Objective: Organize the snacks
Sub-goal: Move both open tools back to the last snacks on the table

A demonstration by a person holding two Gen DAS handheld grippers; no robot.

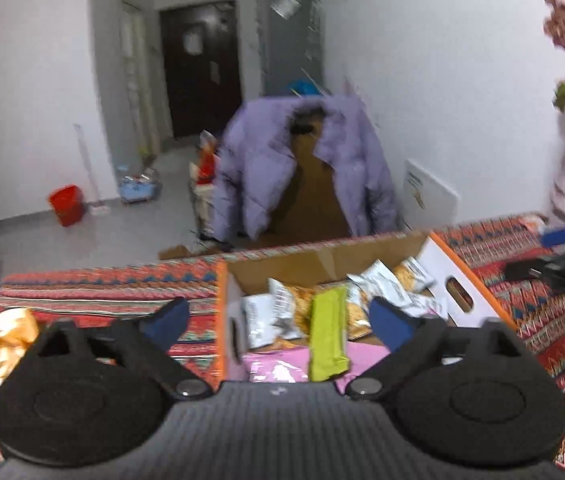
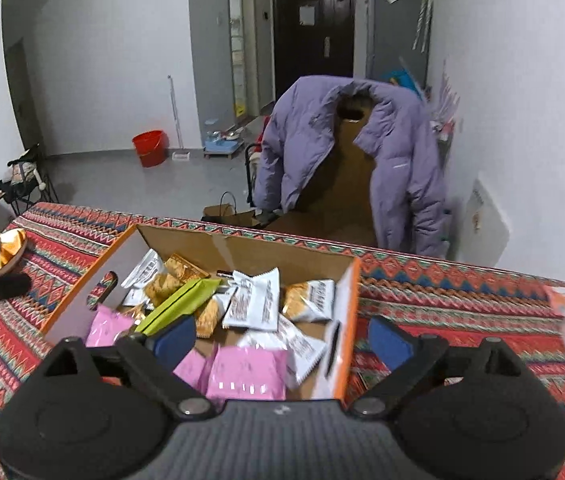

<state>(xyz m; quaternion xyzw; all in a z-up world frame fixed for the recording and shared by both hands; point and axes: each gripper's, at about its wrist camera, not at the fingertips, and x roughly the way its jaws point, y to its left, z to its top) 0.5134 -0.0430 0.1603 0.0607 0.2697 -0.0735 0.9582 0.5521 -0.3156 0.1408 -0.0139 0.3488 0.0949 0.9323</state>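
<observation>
Both grippers (image 1: pixel 280 322) (image 2: pixel 282 340) gape over unreadable snack packets (image 2: pixel 252 300)

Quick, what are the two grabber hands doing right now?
Left gripper: open, holding nothing.
Right gripper: open, holding nothing.

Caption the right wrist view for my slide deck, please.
Open right claw above a cardboard box of snack packets on a patterned tablecloth, holding nothing.
</observation>
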